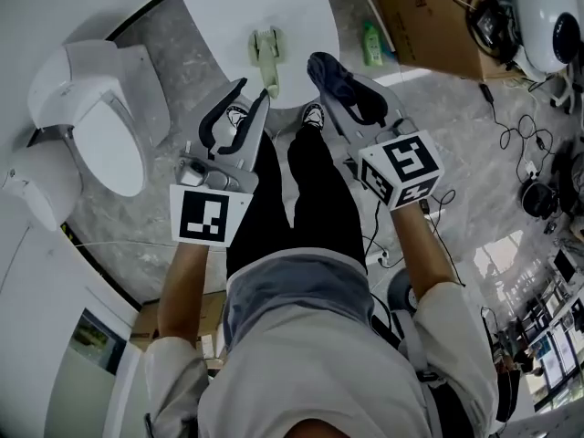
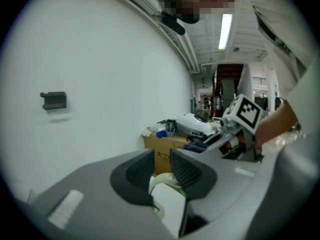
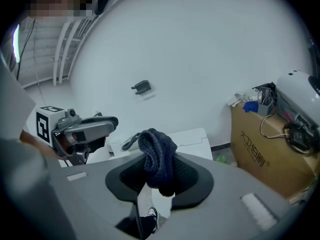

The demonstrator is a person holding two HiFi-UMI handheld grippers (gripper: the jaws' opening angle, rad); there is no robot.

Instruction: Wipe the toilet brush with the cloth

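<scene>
Two claws are held out in front of the person, above a white counter (image 1: pixel 301 12). The toilet brush (image 1: pixel 266 55), pale green, lies on that counter just ahead of the left claw (image 1: pixel 248 106) and apart from both claws.

The right claw (image 1: pixel 351 99) is clamped on the cloth (image 1: pixel 339 80), a dark blue knitted bundle. The right gripper view shows this best. There the cloth (image 3: pixel 157 159) stands up in a fold above the right claw (image 3: pixel 159 176) and hangs down between the pads, with a shoe (image 3: pixel 151 215) far below.

The left gripper view shows the left claw (image 2: pixel 161 166) with only a narrow gap and nothing gripped. A pale white-and-green shape (image 2: pixel 167 186) lies low in that gap, and I cannot say for certain what it is.

Only the head view takes in the toilet (image 1: pixel 91 126) at the left and a green bottle (image 1: pixel 372 44) on the floor by the cardboard box (image 1: pixel 429 16). Both gripper views instead show a small dark bracket (image 3: pixel 142 87) on the white wall, which the head view misses.

As for writing, the cardboard box (image 3: pixel 265 149) carries dark Chinese characters that are too small for me to read. Each claw's cube bears black-and-white square markers, and the right one looks like a figure 5 from above.
</scene>
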